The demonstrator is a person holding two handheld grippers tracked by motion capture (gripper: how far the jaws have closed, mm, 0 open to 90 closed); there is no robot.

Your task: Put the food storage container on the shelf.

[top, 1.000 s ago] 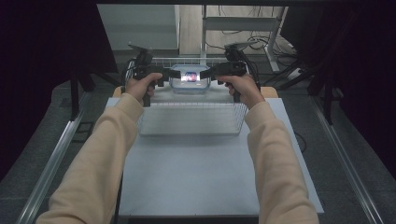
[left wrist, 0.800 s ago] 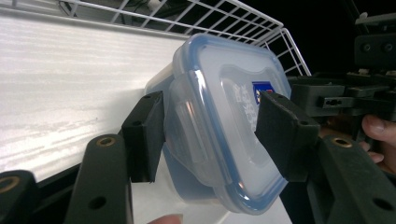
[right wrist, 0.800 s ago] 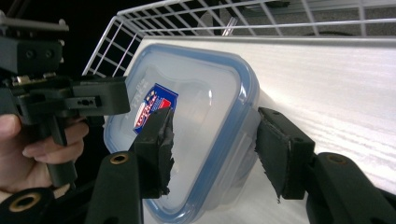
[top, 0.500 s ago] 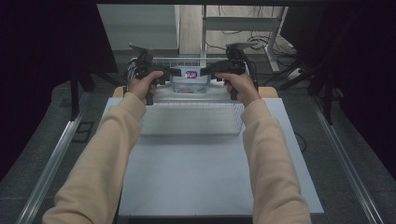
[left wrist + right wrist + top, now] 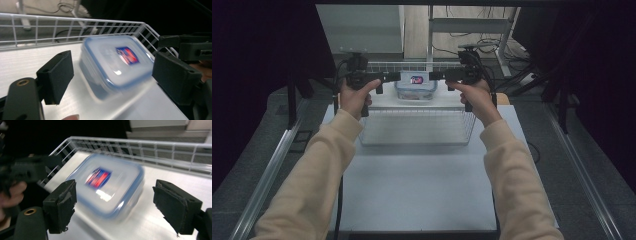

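A clear plastic container (image 5: 415, 85) with a blue-rimmed lid and a red and blue label rests on the white floor of a wire basket (image 5: 417, 128) at the table's far end. My left gripper (image 5: 395, 76) points at its left end and my right gripper (image 5: 435, 76) at its right end, each a little apart from it. The left gripper view has the container (image 5: 117, 62) lying between the wide jaws of the left gripper (image 5: 115, 75), untouched. The right gripper (image 5: 117, 206) frames the container (image 5: 110, 185) the same way. Both pairs of jaws have just been opening.
The white wire rim (image 5: 75, 22) runs close behind the container. A white table top (image 5: 417, 190) stretches between the basket and the person. The right gripper (image 5: 190, 47) shows at the left gripper view's right edge. Dark curtains and floor cables surround the table.
Both grippers held the container's ends before. Now their jaws are wide and the hands have drawn slightly outward, leaving the container resting in the basket.
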